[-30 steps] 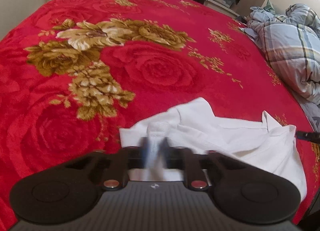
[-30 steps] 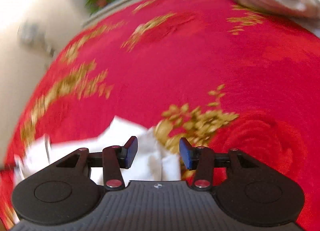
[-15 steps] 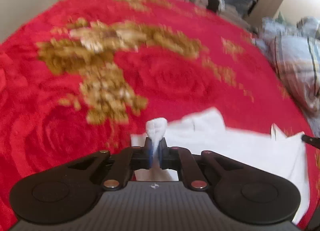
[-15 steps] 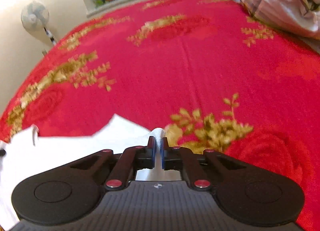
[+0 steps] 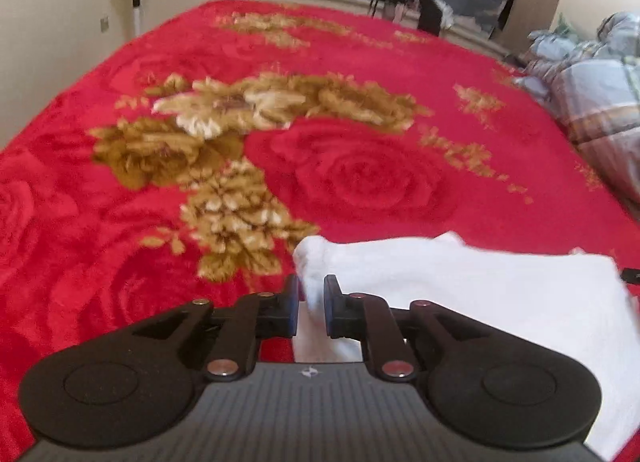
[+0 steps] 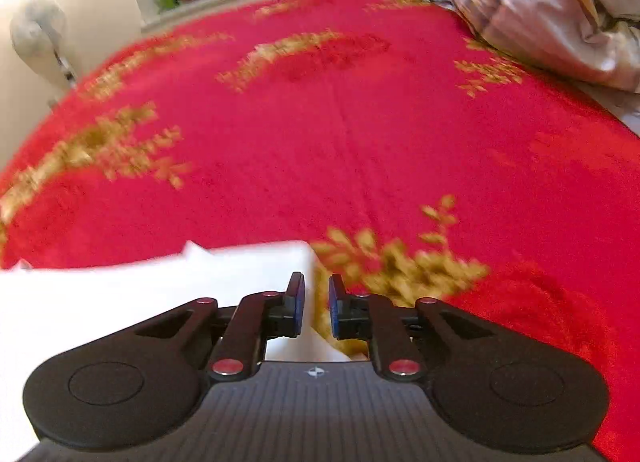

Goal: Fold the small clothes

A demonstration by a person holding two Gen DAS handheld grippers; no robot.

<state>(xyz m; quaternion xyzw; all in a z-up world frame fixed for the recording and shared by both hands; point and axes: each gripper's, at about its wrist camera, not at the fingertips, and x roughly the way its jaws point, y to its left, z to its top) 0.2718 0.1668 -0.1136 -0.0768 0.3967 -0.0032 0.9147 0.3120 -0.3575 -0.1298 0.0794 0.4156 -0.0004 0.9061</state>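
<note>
Letting go cleanly matters here, I judge: back both grippers off without dragging the fold. The left gripper (image 5: 311, 304) and right gripper (image 6: 316, 308) tilt downward, jaws just opened narrowly around the white garment's (image 5: 460, 286) corners, not squeezing. It lies at six o'clock on the red blanket (image 5: 360, 166); plaid bedding (image 6: 560, 2) sits at two.

White garment (image 5: 460, 294) runs under both gripper bodies and past frame edges; its full shape stays hidden.
</note>
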